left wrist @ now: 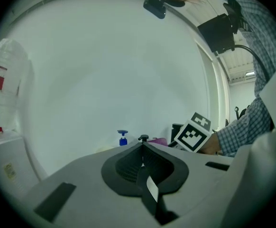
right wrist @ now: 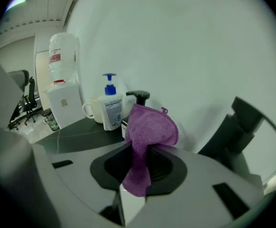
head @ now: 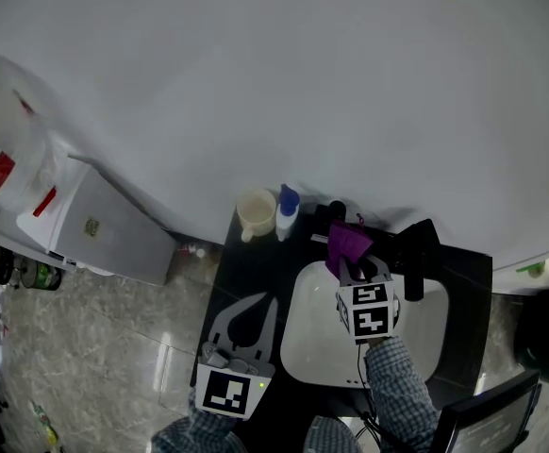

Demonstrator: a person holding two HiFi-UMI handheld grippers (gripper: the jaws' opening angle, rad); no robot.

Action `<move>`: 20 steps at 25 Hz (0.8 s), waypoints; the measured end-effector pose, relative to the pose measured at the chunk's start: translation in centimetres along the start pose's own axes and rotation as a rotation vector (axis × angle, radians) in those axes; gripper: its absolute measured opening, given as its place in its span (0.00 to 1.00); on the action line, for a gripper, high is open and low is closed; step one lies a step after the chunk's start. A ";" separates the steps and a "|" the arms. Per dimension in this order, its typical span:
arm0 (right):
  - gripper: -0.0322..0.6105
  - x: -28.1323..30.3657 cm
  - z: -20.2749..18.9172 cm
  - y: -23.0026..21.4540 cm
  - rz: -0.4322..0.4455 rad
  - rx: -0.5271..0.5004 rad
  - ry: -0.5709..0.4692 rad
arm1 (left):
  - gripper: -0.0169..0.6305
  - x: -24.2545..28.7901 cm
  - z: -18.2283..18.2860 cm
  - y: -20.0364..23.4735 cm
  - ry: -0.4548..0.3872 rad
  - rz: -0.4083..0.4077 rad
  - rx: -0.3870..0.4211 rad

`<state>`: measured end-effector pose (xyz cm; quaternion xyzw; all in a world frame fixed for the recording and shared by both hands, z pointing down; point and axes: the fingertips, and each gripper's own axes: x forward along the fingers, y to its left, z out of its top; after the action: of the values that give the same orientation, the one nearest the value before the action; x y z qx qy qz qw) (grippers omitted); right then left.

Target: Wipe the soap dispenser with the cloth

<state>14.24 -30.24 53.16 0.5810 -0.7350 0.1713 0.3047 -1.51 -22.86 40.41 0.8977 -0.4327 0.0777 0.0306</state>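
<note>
A black-pump soap dispenser (head: pixel 337 209) stands at the back of the dark counter (head: pixel 241 272), by the wall. Left of it is a white bottle with a blue pump (head: pixel 287 210). My right gripper (head: pixel 354 270) is shut on a purple cloth (head: pixel 347 244), which stands up just in front of the black dispenser. In the right gripper view the cloth (right wrist: pixel 149 127) hides most of that dispenser (right wrist: pixel 138 98); only its pump head shows, beside the blue-pump bottle (right wrist: pixel 110 104). My left gripper (head: pixel 261 302) hangs lower left over the counter, jaws together and holding nothing.
A cream mug (head: pixel 256 213) sits left of the bottles. The white sink basin (head: pixel 425 333) lies under my right gripper, with a black fixture (head: pixel 418 243) at its back right. A white water cooler (head: pixel 95 225) stands left of the counter. The wall is close behind.
</note>
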 end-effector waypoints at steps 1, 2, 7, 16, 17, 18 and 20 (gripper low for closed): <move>0.17 -1.0 0.9 -0.2 0.000 -0.002 -0.026 | 0.03 0.1 0.2 -0.2 -0.003 -0.006 0.002; 0.17 -2.0 2.0 -0.4 0.000 -0.006 -0.058 | 0.03 0.3 0.3 -0.3 -0.007 -0.011 0.005; 0.17 -5.1 9.1 -1.4 -0.022 -0.066 -0.249 | 0.03 0.9 0.8 -1.0 -0.015 -0.033 0.027; 0.17 -0.9 10.6 -2.7 -0.014 -0.041 -0.233 | 0.03 0.5 0.4 -1.0 -0.004 -0.019 0.024; 0.17 -0.3 9.8 -3.1 -0.024 -0.026 -0.218 | 0.03 0.5 0.3 -0.9 -0.003 -0.016 0.024; 0.17 0.2 9.0 -3.5 -0.033 -0.009 -0.204 | 0.03 0.4 0.2 -0.9 -0.001 -0.013 0.022; 0.17 1.1 7.4 -4.1 -0.052 0.010 -0.173 | 0.03 0.3 0.0 -0.8 0.001 -0.009 0.018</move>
<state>16.20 -36.66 47.82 0.6140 -0.7425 0.1161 0.2414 -0.67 -22.61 40.48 0.8997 -0.4281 0.0818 0.0230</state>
